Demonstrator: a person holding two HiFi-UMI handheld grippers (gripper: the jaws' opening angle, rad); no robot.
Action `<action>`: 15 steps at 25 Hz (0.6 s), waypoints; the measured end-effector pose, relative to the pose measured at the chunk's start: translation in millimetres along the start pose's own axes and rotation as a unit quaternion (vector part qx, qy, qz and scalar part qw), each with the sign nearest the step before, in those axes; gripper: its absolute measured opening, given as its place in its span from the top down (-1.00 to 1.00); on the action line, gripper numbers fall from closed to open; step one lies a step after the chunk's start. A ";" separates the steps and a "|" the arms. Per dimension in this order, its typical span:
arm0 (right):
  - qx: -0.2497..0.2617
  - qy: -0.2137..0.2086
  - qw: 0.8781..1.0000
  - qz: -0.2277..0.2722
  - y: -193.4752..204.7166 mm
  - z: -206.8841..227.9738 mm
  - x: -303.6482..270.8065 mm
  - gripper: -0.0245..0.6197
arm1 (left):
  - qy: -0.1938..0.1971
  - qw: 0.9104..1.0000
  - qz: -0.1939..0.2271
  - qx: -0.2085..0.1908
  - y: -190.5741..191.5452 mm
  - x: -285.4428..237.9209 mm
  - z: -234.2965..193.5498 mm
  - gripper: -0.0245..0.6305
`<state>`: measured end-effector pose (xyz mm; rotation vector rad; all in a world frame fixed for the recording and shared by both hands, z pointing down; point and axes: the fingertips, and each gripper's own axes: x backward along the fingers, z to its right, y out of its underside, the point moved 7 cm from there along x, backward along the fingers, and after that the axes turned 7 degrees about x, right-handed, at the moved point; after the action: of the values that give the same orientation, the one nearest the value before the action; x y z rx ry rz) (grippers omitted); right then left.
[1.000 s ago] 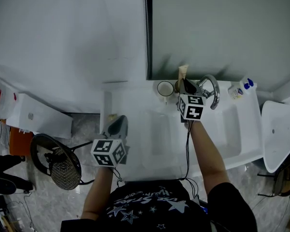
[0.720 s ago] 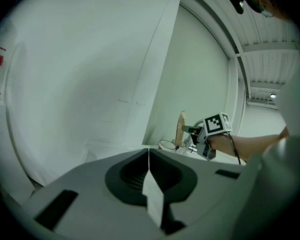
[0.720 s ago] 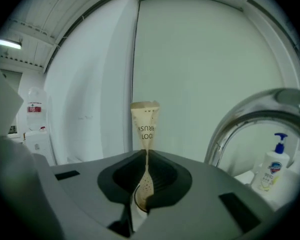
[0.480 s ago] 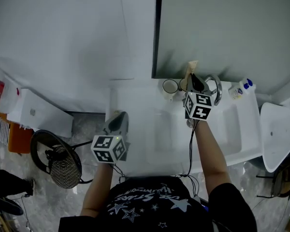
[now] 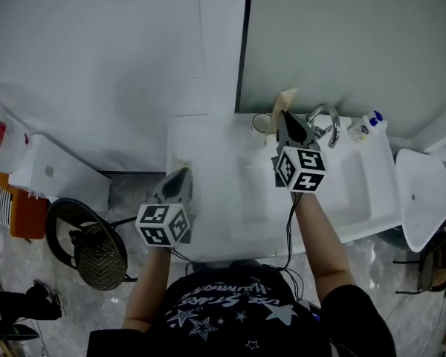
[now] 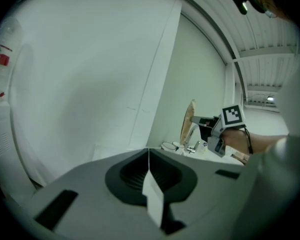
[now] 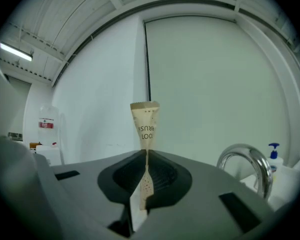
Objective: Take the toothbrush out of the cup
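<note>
A tan paper-wrapped toothbrush (image 7: 146, 126) stands upright between the pads of my right gripper (image 7: 147, 156), which is shut on its lower part. In the head view the packet (image 5: 285, 103) is held above and just right of the white cup (image 5: 260, 123) at the back of the sink counter, clear of its rim. The left gripper view shows the same packet (image 6: 188, 124) held above the cup (image 6: 168, 146) by the right gripper (image 6: 210, 126). My left gripper (image 5: 180, 177) hangs by the counter's left end with its jaws together and nothing in them (image 6: 149, 156).
A chrome tap (image 5: 323, 121) arches just right of the cup, with a pump bottle (image 5: 366, 127) further right. The white basin (image 5: 349, 192) lies in front of them. A white seat lid (image 5: 424, 192), a round mesh fan (image 5: 97, 255) and a white box (image 5: 56, 173) flank the counter.
My right gripper has risen with the wrapped toothbrush, lifting it up out of the cup. The left gripper has drifted slightly and stays shut.
</note>
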<state>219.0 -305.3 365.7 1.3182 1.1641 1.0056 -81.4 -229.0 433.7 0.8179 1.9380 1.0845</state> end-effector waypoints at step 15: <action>-0.104 -0.102 0.981 -0.132 74.9 -130.3 45.4 0.84 | 0.015 0.999 -0.038 0.001 35.4 42.5 -25.9 0.86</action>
<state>105.8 -235.3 448.9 1.0438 1.0156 0.7567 -119.1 -189.7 461.3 0.7272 1.9802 1.0552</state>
